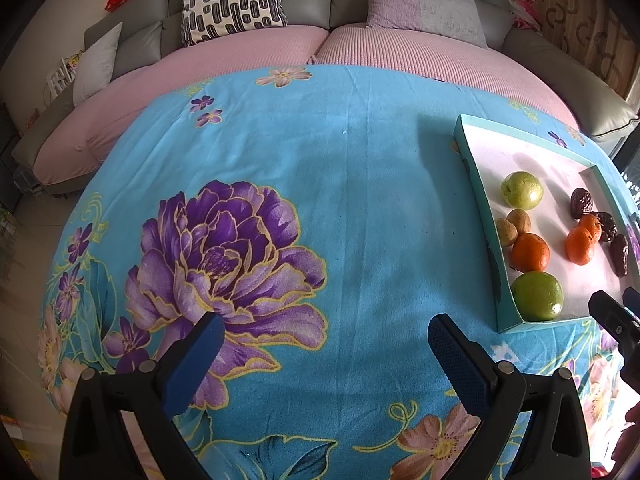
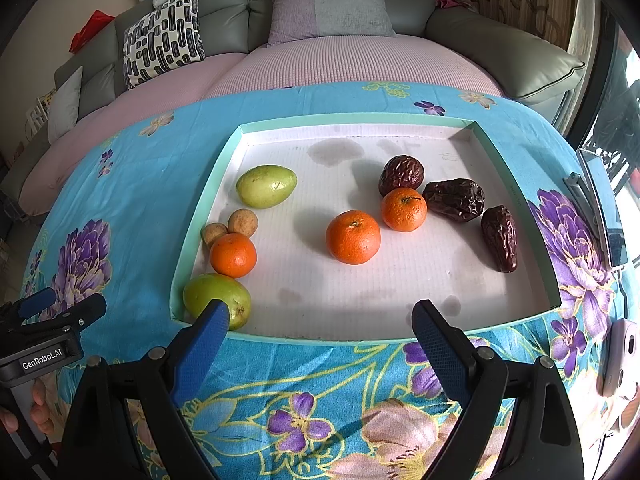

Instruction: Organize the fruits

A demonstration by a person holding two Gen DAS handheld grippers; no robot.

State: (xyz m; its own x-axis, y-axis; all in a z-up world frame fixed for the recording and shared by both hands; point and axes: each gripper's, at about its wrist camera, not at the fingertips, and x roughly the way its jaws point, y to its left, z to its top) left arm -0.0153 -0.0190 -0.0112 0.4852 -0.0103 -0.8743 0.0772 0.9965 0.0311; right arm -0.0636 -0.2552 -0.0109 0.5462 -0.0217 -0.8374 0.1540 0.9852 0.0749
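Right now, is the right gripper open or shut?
Open. In the right wrist view the right gripper has its blue fingers spread wide with nothing between them, hovering at the near rim of the tray.

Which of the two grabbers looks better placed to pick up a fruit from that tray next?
Probably the right gripper. It hangs open at the near rim of the tray, facing the fruit, with a green fruit by its left finger. The left gripper, also open, faces bare blue cloth beside the tray.

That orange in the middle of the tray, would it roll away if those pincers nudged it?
Probably: the middle orange looks round and sits alone on the tray's flat white floor. Its dimpled peel should grip fairly well, and it likely feels firm, though that's a guess.
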